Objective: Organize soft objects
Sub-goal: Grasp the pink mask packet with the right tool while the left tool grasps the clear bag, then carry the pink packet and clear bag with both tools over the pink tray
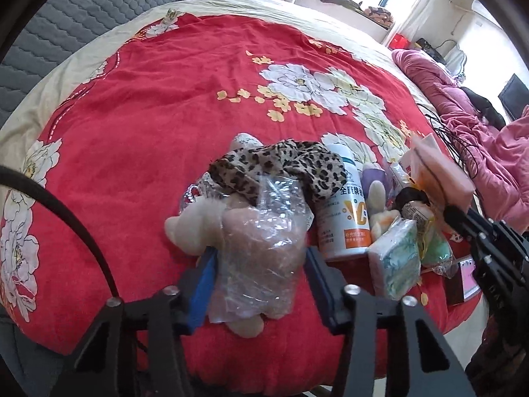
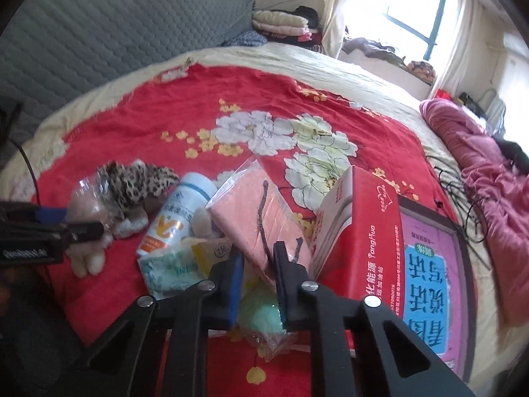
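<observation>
Bed (image 1: 132, 106) with red floral cover carries the clutter. Left claw (image 1: 261, 264) straddles bagged cream plush toy (image 1: 258, 248), blue pads at its sides; contact unclear. Right claw (image 2: 258, 258), jaws narrow, clamps pink bagged cloth (image 2: 254, 218), lifted above green packet (image 2: 261, 314), beside red box (image 2: 373, 231).

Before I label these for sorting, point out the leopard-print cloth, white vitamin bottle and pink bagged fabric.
leopard-print cloth (image 1: 284, 168): left wrist view, spotted middle.
white vitamin bottle (image 1: 344, 211): left wrist view, label.
pink bagged fabric (image 2: 254, 211): right wrist view, flat face.
</observation>
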